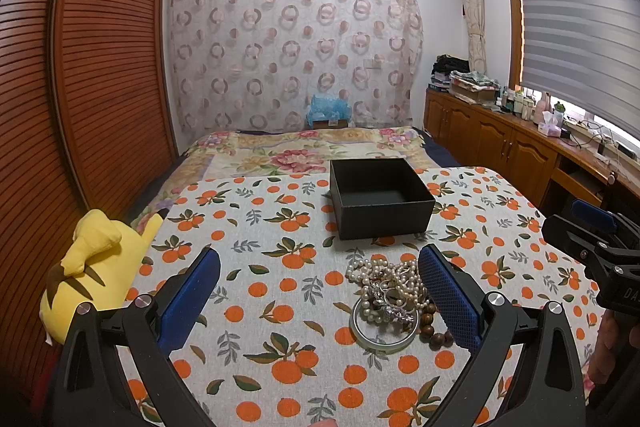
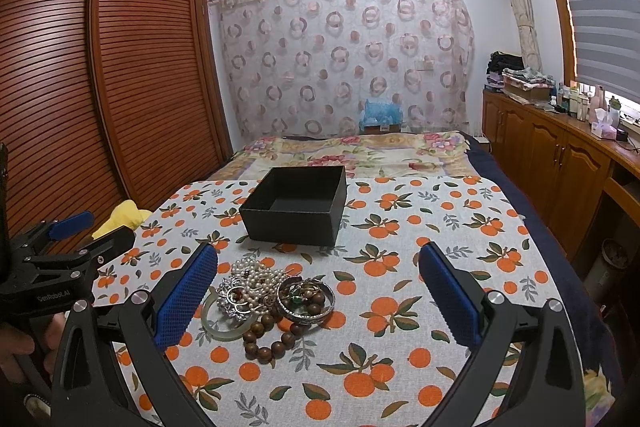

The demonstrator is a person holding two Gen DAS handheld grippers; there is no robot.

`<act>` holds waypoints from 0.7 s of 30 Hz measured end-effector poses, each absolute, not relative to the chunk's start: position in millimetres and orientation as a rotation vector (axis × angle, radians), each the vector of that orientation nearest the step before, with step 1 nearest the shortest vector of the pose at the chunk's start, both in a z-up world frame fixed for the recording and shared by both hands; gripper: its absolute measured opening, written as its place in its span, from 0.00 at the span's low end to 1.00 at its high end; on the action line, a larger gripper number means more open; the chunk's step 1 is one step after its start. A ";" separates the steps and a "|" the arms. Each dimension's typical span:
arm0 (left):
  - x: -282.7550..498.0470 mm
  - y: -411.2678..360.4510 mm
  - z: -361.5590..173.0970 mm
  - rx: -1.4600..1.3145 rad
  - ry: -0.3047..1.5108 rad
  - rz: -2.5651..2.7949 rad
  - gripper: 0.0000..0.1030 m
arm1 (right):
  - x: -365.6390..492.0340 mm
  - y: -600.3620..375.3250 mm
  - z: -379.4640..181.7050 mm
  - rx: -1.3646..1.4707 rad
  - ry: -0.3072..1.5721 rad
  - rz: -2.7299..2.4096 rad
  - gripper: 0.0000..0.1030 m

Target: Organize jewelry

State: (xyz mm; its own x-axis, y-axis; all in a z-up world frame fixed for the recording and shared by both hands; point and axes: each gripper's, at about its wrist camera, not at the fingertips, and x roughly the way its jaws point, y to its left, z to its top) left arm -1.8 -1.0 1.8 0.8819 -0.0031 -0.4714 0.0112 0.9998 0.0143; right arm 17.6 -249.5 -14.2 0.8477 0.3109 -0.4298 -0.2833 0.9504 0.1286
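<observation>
A pile of jewelry (image 1: pixel 390 297) lies on the orange-print cloth (image 1: pixel 280 227): pearl strands, a pale jade bangle (image 2: pixel 214 323), a silver bangle (image 2: pixel 306 311), brown wooden beads (image 2: pixel 272 341) and rings. An open, empty black box (image 1: pixel 380 197) stands just behind the pile; it also shows in the right wrist view (image 2: pixel 298 203). My left gripper (image 1: pixel 318 295) is open, the pile by its right finger. My right gripper (image 2: pixel 318 291) is open, the pile by its left finger. Each gripper shows at the edge of the other's view.
A yellow plush toy (image 1: pixel 86 267) lies at the cloth's left edge. A floral bedspread (image 1: pixel 300 151) stretches behind the box. A slatted wooden wardrobe (image 1: pixel 100 67) stands on the left, wooden cabinets (image 1: pixel 500 143) with bottles on the right.
</observation>
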 end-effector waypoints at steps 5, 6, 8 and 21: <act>-4.2 -3.5 10.0 0.016 0.492 -0.008 0.93 | 17.2 -249.1 -14.4 0.060 0.463 0.314 0.98; -3.9 -3.1 9.1 0.016 0.492 -0.008 0.93 | 17.3 -249.1 -14.5 0.060 0.464 0.314 0.98; -4.7 -3.4 11.4 0.015 0.493 -0.009 0.93 | 17.5 -249.3 -14.6 0.062 0.464 0.314 0.98; -5.0 -6.5 13.0 0.016 0.491 -0.010 0.93 | 17.5 -249.2 -15.2 0.061 0.464 0.311 0.98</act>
State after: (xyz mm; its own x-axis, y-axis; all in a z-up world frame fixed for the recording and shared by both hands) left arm -5.0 -6.5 13.0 0.8818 -0.0054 -0.4715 0.0131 0.9998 0.0131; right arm 17.5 -249.2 -15.2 0.8479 0.3089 -0.4308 -0.2812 0.9510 0.1285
